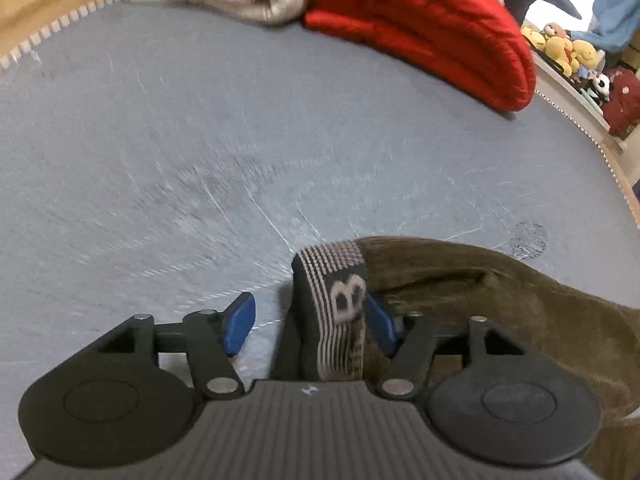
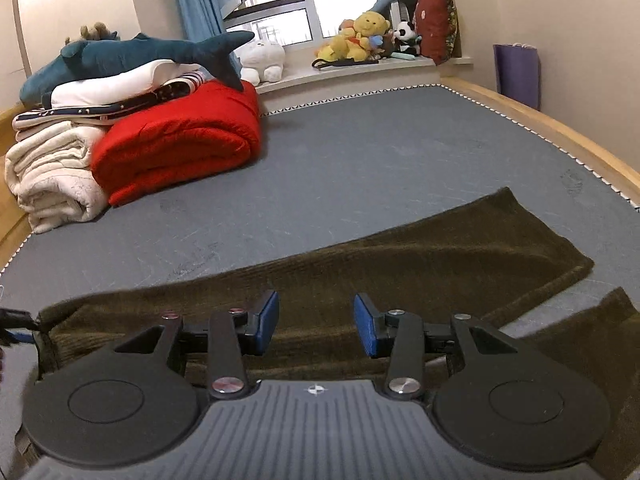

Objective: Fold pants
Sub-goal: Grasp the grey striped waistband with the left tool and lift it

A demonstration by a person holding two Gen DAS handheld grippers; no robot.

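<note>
Right now my left gripper [image 1: 312, 322] stands wide, the pants' [image 2: 400, 256] striped waistband [image 1: 340, 304] between its pads, not pinched. My right gripper [image 2: 316, 326] hovers half open, empty, over the pants, spread across the grey mattress [image 2: 360, 152], probably ready for folding.

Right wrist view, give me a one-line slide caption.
Open right gripper above olive pants spread on a grey mattress, red quilt behind.

Left gripper [image 1: 310, 322] fingers stand wide apart; right gripper [image 2: 316, 330] fingers part-open, gripping nothing.
</note>
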